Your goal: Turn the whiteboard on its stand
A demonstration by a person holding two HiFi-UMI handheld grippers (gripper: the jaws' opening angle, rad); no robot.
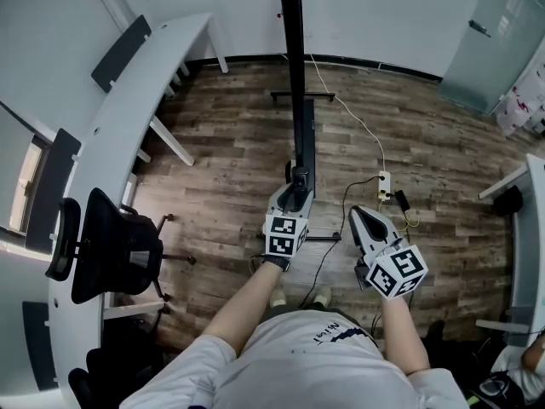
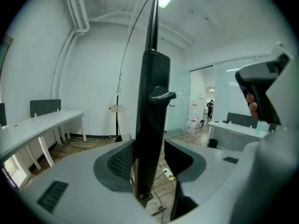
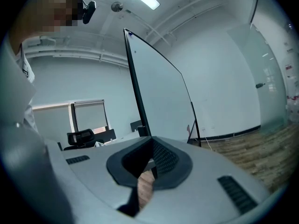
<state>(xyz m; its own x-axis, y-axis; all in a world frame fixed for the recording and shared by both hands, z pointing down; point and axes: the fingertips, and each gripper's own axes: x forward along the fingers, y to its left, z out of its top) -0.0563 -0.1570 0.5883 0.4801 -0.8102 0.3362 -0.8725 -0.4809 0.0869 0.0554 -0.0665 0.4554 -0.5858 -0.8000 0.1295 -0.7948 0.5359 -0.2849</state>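
Note:
From above the whiteboard (image 1: 295, 75) shows edge-on as a thin black line, standing on its wheeled stand (image 1: 302, 97). My left gripper (image 1: 294, 196) is shut on the board's black side frame (image 2: 152, 101), just below a locking knob (image 2: 161, 96); the frame fills the gap between the two pads. My right gripper (image 1: 362, 220) hangs free to the right of the stand, apart from the board, jaws together with nothing in them. In the right gripper view the white board face (image 3: 159, 92) rises beyond the right gripper (image 3: 147, 167), tilted.
A long curved white desk (image 1: 128, 118) runs along the left with a black office chair (image 1: 115, 245) beside it. A power strip with cables (image 1: 385, 186) lies on the wood floor right of the stand. Another desk (image 1: 532, 228) is at the right, a glass door (image 1: 494, 32) behind.

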